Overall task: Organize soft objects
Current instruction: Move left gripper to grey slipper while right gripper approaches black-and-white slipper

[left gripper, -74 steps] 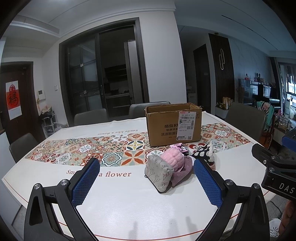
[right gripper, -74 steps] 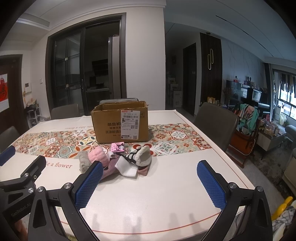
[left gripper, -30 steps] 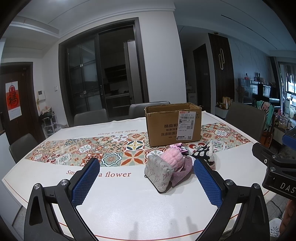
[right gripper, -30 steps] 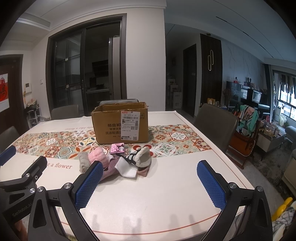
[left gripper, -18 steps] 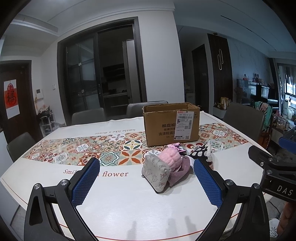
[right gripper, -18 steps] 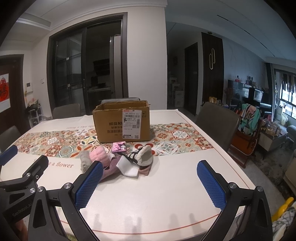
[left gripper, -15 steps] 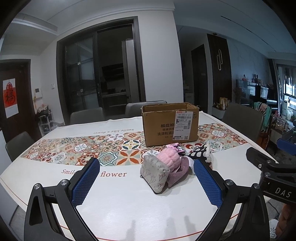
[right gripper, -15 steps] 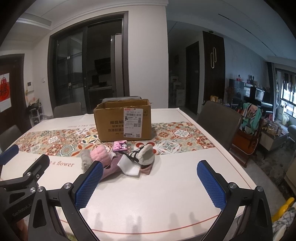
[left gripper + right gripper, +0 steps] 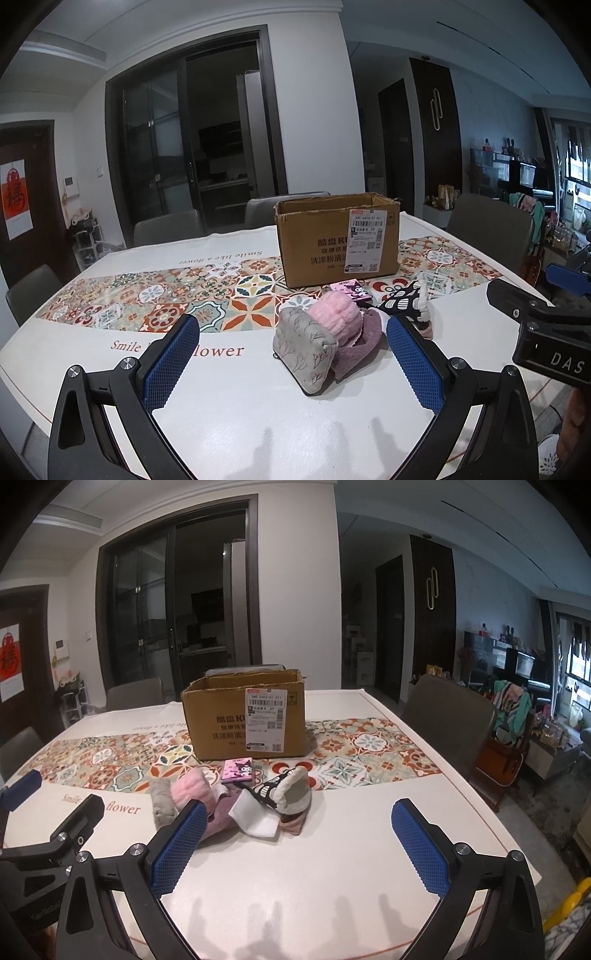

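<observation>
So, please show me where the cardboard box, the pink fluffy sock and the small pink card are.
cardboard box point(image 9: 221, 727), right wrist view, on its brown front wall.
pink fluffy sock point(image 9: 336, 314), left wrist view, on its rounded top.
small pink card point(image 9: 238, 770), right wrist view, on its printed face.

Box point(image 9: 338, 242) interior hidden, perhaps empty

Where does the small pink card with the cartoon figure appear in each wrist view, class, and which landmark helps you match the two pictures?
Left wrist view: the pink card lies right of centre, behind the fluffy pink roll.
Right wrist view: the pink card lies left of centre.
Shared landmark: the cardboard box stands just behind it.
</observation>
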A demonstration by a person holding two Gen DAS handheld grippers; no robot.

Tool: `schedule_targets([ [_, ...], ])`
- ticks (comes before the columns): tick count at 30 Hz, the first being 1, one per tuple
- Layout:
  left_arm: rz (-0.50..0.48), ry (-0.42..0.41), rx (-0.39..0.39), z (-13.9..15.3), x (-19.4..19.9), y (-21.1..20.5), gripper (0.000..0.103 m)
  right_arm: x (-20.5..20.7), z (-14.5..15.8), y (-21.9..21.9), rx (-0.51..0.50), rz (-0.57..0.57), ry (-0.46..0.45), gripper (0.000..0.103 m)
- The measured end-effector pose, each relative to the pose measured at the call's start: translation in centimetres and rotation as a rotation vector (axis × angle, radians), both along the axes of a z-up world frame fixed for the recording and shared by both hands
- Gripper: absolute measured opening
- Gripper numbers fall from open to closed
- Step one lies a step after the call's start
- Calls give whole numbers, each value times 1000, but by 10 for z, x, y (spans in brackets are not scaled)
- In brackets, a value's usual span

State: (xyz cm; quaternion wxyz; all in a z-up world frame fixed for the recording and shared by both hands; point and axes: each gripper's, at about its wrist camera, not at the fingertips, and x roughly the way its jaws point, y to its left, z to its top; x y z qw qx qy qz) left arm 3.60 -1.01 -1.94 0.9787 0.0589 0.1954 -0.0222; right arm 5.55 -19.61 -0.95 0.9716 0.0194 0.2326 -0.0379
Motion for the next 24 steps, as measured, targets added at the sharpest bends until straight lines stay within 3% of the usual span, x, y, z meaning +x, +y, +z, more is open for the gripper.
schedule_targets([
  [13, 26, 90, 4, -27, 46, -9, 102, 62, -24, -7, 46, 54, 125, 81],
  [24, 54, 169, -19, -51, 75, -10, 96, 107, -48, -5, 48, 117, 180, 75],
])
